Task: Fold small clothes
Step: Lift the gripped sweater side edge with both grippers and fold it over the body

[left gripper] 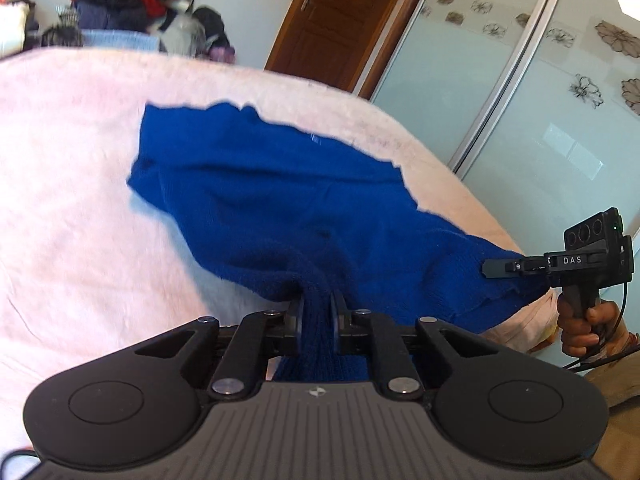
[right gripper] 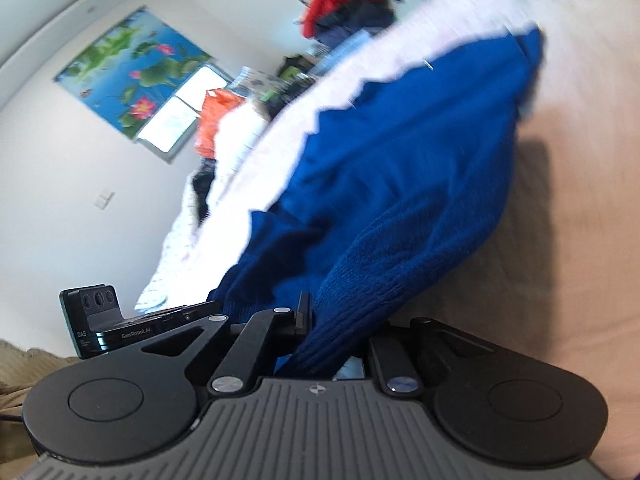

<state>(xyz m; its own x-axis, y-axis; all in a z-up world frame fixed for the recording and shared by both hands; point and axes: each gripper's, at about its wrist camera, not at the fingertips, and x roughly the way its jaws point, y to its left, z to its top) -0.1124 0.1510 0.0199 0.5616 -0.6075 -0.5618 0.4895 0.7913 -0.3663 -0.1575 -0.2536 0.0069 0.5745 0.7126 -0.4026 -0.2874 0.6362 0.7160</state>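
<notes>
A blue knitted garment (left gripper: 280,184) lies spread over a pale pink blanket (left gripper: 72,184) on a bed. My left gripper (left gripper: 318,306) is shut on a bunched ribbed edge of it, and the cloth rises from the bed toward the jaws. My right gripper (left gripper: 490,268) appears at the right in the left wrist view, held by a hand (left gripper: 580,328) and pinching the garment's other near corner. In the right wrist view the blue garment (right gripper: 400,184) fills the middle, and my right gripper (right gripper: 320,316) is shut on its ribbed hem; the right finger is hidden by cloth.
A heap of clothes (left gripper: 120,4) with a red piece on top lies past the bed's far edge. A brown wooden door (left gripper: 332,20) and frosted sliding wardrobe doors (left gripper: 540,112) stand to the right. The other gripper's body (right gripper: 104,320) shows at the left of the right wrist view.
</notes>
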